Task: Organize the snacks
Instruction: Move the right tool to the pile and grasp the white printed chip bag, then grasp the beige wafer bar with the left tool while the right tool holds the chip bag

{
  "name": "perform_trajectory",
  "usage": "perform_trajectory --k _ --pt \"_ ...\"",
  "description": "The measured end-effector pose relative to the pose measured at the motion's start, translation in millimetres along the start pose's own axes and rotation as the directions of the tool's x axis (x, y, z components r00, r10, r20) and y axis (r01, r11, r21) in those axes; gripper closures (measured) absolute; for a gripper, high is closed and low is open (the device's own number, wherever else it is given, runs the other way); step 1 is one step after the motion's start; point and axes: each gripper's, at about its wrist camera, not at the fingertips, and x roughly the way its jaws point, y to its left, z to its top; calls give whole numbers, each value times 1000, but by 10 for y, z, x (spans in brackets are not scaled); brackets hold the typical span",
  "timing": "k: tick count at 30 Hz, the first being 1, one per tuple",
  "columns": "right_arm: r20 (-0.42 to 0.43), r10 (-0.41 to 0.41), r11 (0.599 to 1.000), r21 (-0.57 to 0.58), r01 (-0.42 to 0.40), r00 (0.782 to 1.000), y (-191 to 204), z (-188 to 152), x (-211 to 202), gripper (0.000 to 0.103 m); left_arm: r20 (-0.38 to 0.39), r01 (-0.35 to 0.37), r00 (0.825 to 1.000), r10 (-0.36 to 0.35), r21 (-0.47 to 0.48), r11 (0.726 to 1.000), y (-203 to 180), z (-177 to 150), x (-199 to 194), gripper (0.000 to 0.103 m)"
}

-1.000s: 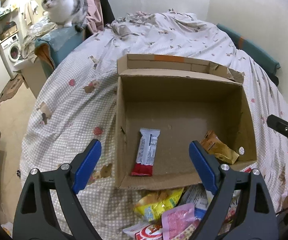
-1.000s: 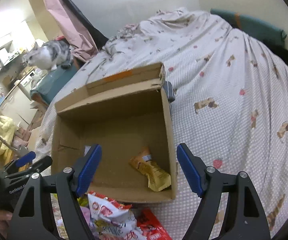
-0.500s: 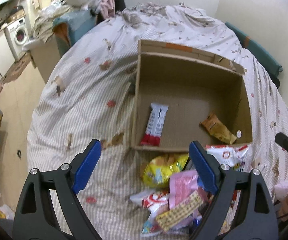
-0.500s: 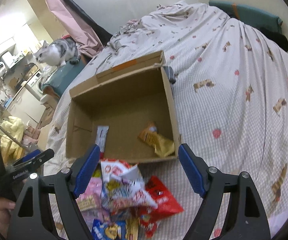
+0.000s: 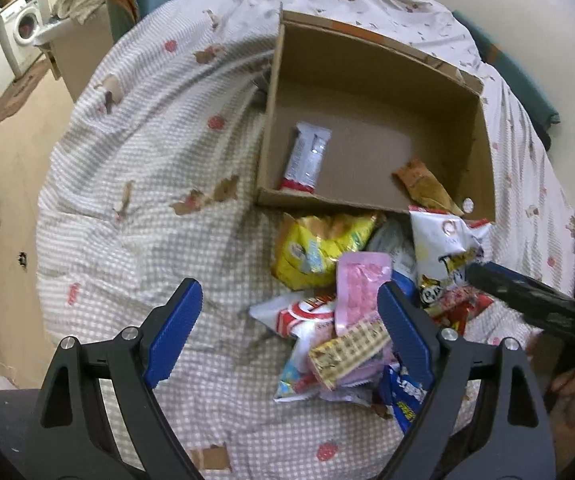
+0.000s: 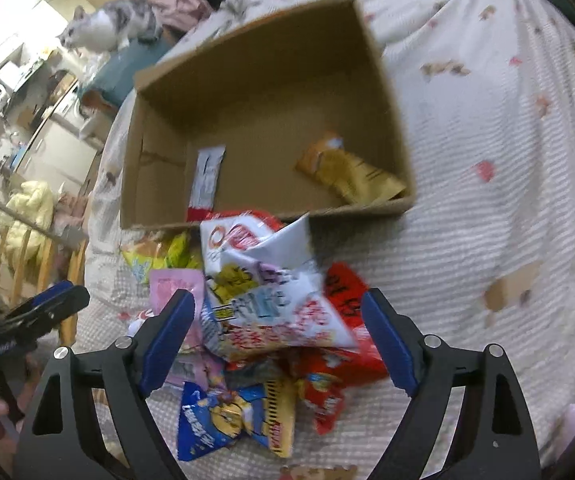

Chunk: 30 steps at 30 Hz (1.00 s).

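**Presently: two tools over a loose snack pile, box barely filled — hazards listed**

Item 1, cardboard box (image 5: 371,120). Sits open-topped on the checked bedspread (image 5: 147,200), holding only a white-and-red bar (image 5: 305,158) by its left wall and an orange packet (image 5: 423,184) at the near right corner. Most of the sorting looks undone.

Item 2, snack pile (image 6: 271,320). Heaped on the bedspread just in front of the box's near wall, packets overlapping: a yellow bag (image 5: 319,244), a pink pouch (image 5: 359,284), a large white bag (image 6: 263,280), a red bag (image 6: 347,292), a blue packet (image 6: 215,412).

Item 3, left gripper (image 5: 289,332). Jaws spread wide, nothing between the pads; hangs above the pile's left edge.

Item 4, right gripper (image 6: 275,338). Jaws opening, wide apart, pads pressing on nothing; the large white bag lies beneath the gap.

Hazards, as judged:
- Overlap: closing on the heap would likely pinch two wrappers at once, or drag a neighbour along.
- Slick, puffed bags: a grip on a bulge may slip or crush the contents.
- Soft bedding: pressing down could sink the packet away from the pads.
- Crowding: both tools work the same small pile and could knock together.
- Low near wall: a carried bag may catch it and shove the box.
- A cat (image 6: 107,28) sits beyond the box and might wander in.
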Motion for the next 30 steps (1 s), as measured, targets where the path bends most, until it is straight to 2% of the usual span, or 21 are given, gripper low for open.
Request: perform_trajectory --k 7,9,14,17,19,22,27,30 --pt "-3 -109 985 -132 107 994 257 40 213 15 -12 4 1000 -4 -3 1000 -24 -3 40 16" --pt "-14 -118 982 -148 115 993 298 38 277 15 -11 4 1000 -4 -5 1000 -24 10 47 16" --pt "-27 -152 970 -197 144 988 347 -5 364 23 -12 5 1000 -6 -16 1000 -21 45 77 16" --pt "-18 -145 973 -186 139 989 305 3 324 33 -14 5 1000 -5 -20 1000 -10 43 84 16" --pt "-14 -137 975 -178 133 990 291 2 282 43 -11 0 1000 0 -22 1000 -2 43 82 16" --pt "-5 -129 976 -176 126 992 267 -37 188 48 2 -8 1000 8 -29 1000 14 54 67 16" --pt "26 -64 989 -132 66 998 181 -105 -80 50 18 -26 999 27 -28 999 41 52 53 16" --pt "90 -46 991 -125 57 995 135 -158 -342 51 30 -49 998 49 -14 999 37 48 54 16"
